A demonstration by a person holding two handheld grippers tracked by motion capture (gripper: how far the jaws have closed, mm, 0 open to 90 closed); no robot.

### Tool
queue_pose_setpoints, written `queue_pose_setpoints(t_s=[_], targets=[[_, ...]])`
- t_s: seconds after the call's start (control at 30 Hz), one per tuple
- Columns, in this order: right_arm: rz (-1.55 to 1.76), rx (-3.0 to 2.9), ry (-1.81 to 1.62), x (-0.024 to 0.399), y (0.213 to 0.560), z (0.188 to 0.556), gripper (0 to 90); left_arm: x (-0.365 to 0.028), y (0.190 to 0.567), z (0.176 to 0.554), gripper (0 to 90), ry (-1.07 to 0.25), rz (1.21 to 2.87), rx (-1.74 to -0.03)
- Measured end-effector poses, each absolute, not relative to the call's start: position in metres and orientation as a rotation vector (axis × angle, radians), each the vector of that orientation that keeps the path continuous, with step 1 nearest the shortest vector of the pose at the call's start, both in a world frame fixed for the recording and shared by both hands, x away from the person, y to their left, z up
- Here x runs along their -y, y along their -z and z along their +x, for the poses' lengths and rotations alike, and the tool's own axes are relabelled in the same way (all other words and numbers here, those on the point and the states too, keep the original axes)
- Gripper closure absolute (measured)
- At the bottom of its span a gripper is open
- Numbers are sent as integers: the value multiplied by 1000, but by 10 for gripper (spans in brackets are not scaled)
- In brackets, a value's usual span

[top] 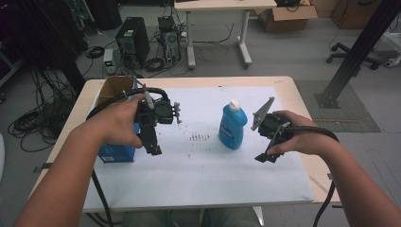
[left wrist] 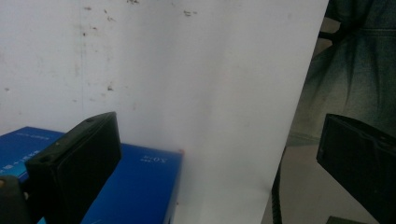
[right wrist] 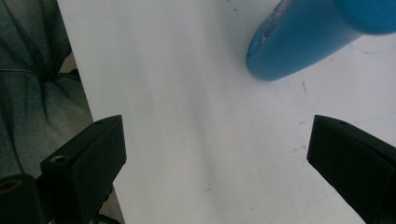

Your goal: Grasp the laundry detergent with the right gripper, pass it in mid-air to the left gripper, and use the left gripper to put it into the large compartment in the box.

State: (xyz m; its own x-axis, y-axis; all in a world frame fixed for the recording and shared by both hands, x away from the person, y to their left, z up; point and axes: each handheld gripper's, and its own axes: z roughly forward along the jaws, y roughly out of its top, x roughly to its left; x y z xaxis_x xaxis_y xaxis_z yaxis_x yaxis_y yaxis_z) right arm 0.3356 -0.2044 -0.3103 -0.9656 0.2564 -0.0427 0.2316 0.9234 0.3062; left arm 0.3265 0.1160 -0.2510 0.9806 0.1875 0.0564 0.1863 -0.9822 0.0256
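A blue bottle (top: 232, 125) with a white cap stands upright right of the middle of the white sheet (top: 203, 175). My left gripper (top: 153, 149) is held above the sheet's left part, beside a blue box (top: 116, 152), jaws pointing back toward the person. In the left gripper view its jaws stand wide apart, open (left wrist: 215, 140), with nothing between them and the blue box (left wrist: 135, 186) at lower left. My right gripper (top: 265, 156) hovers just right of the bottle, apart from it. It is open (right wrist: 215, 135) over bare sheet, with the bottle (right wrist: 303, 42) lying beyond its jaws.
An open cardboard box (top: 113, 87) sits at the table's far left corner, behind the blue box. Small dark specks (top: 199, 137) mark the sheet's middle. The person's jeans (left wrist: 355, 70) lie past the sheet's near edge. Computers and cables stand on the floor beyond the table.
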Motion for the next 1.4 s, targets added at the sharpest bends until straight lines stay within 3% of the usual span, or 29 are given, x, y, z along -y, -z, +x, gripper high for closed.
queue_pose_setpoints(t_s=[0.57, 1.4], targets=[[574, -2927, -540, 224, 329, 344, 50, -121, 264, 315, 2, -79, 3117, -301], [737, -2802, -754, 212, 357, 363, 46, -116, 267, 300, 2, -80, 3148, -253]])
